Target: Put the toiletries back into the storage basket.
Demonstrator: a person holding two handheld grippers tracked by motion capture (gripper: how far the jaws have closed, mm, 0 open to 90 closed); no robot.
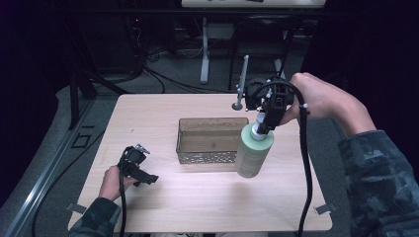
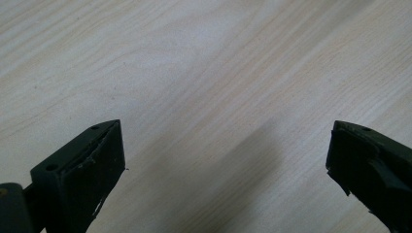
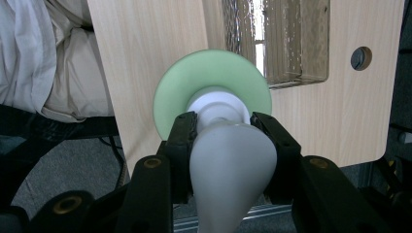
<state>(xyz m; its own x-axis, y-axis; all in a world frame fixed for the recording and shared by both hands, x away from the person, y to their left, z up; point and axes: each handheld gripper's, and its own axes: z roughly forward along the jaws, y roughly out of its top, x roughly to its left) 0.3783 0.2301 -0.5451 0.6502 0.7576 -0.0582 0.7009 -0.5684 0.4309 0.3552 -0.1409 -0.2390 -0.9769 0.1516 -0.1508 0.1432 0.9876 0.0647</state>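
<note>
While the right gripper [image 1: 262, 123] is clamped on the white neck of the green bottle [image 1: 253, 151], the bottle hangs below it, beside the clear bin [image 1: 212, 140]; the left gripper [image 1: 143, 177], jaws spread, holds nothing over the table [image 1: 197, 197].

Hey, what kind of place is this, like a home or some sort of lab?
Probably a lab or recording workspace, not a home. A bare wooden table stands in a dark room, cables trail over the floor behind it, and a person works handheld tongs gripping a green pump bottle beside a clear bin.
</note>
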